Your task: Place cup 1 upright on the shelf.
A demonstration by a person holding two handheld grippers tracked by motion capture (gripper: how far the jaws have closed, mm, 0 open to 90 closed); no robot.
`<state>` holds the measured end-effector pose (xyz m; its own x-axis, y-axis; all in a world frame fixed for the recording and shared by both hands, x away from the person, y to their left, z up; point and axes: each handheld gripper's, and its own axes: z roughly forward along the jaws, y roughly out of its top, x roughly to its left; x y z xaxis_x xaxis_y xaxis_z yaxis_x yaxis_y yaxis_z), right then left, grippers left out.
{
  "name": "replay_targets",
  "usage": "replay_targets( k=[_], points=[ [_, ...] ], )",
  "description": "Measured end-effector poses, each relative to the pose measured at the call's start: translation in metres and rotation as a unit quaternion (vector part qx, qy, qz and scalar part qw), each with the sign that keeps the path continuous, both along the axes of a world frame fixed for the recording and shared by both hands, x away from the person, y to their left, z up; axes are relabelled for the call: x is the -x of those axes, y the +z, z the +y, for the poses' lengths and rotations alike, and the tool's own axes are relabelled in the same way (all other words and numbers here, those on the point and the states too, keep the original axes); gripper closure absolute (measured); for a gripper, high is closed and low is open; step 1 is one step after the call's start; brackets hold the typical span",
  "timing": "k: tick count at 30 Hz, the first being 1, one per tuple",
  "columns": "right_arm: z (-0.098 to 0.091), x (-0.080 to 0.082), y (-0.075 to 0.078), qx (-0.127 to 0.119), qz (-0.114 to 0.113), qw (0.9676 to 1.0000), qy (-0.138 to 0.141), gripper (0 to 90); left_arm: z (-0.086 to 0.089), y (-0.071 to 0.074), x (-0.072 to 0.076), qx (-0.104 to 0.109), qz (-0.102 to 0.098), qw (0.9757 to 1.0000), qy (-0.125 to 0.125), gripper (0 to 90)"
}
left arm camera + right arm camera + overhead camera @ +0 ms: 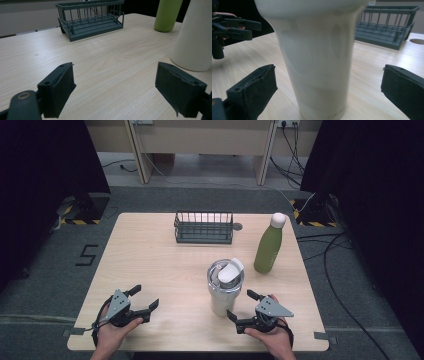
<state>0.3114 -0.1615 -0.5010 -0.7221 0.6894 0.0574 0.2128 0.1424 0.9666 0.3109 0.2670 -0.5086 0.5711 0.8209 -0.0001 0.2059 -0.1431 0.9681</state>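
- High view: wood table; cream tumbler stands upright near the front, lid on, flip tab raised. Green bottle with a pale cap stands upright behind and right of it, apart. Dark wire basket at the far edge, nothing visible inside.
- High view: my left gripper sits front left, jaws wide, holding nothing. My right gripper is just right of the tumbler's base, jaws wide, not touching it.
- Left gripper view: my left gripper has only bare table between its wide jaws; tumbler side at right, bottle base beyond, basket slats seen low, empty.
- Right gripper view: my right gripper has the tumbler close and blurred between its wide jaws, with gaps on both sides; the left gripper farther off, basket at right; a round hole in the tabletop.
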Motion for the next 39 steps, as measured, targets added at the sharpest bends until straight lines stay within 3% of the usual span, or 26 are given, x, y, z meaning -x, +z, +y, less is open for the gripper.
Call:
replay_targets(
  k=[18, 24, 31, 39],
  points=[
    [0.034, -0.024, -0.002, 0.008, -0.020, 0.9996, 0.019, 0.1, 0.000, 0.000, 0.000, 0.000, 0.001, 1.0000, -0.003, 15.0],
    [0.039, -0.028, -0.003, 0.003, -0.020, 0.9995, 0.024, 1.4, 0.000, 0.000, 0.000, -0.002, 0.002, 1.0000, -0.005, 15.2],
    [0.042, -0.031, -0.005, -0.007, -0.024, 0.9995, 0.019, 9.2, 0.000, -0.001, 0.000, -0.002, 0.004, 1.0000, -0.009, 15.3],
    [0.041, -0.032, -0.004, 0.004, -0.029, 0.9993, 0.022, 10.5, -0.001, -0.001, -0.001, -0.001, 0.007, 0.9999, -0.010, 15.8]
  ],
)
